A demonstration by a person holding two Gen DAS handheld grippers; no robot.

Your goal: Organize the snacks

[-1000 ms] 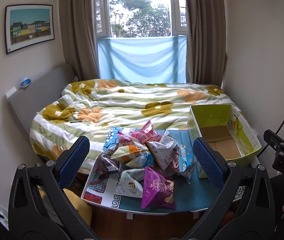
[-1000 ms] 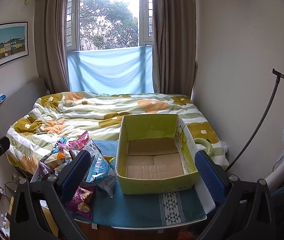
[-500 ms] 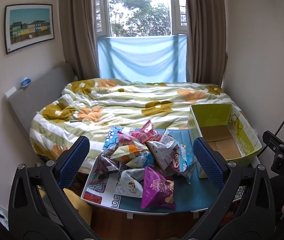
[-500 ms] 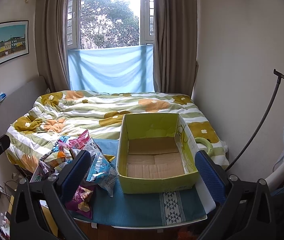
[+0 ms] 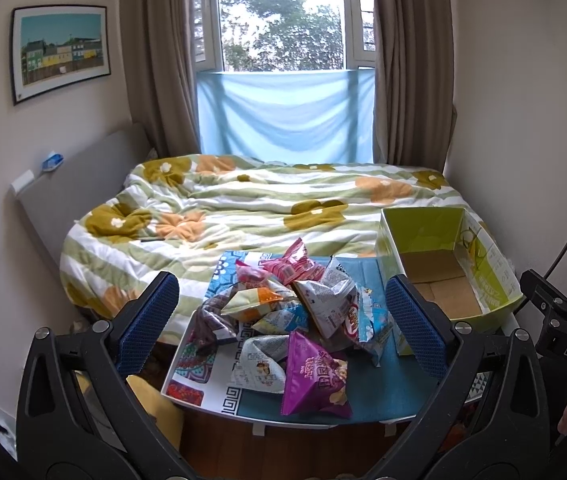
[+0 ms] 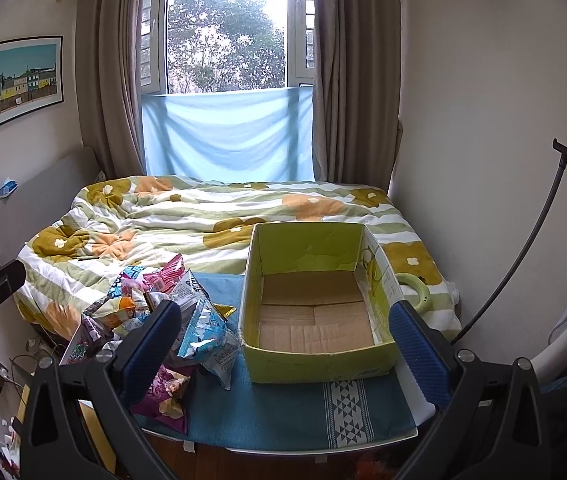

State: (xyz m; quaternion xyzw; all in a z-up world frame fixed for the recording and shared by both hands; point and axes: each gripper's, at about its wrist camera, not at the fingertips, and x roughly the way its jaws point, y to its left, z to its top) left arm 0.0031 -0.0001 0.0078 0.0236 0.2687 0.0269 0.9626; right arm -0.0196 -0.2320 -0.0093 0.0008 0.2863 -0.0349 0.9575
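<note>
Nearest the cameras, the left gripper [image 5: 282, 320] and the right gripper [image 6: 290, 342] both hover short of the table [image 6: 283, 420] with jaws spread wide and nothing between them. The low table is covered by a teal cloth with a white patterned band. On its left part lies the heap of snack bags [image 5: 291, 320], a purple bag [image 5: 315, 380] at the near edge of the heap. Just beside the heap, on the right part, stands the yellow-green cardboard box [image 6: 315, 312], open-topped with only bare cardboard inside. Beyond the table is a bed under a floral striped quilt [image 5: 263, 208]. Farther back, brown curtains [image 6: 355, 80] frame a window half covered by blue fabric; a framed picture [image 5: 61, 52] hangs on the left wall.
</note>
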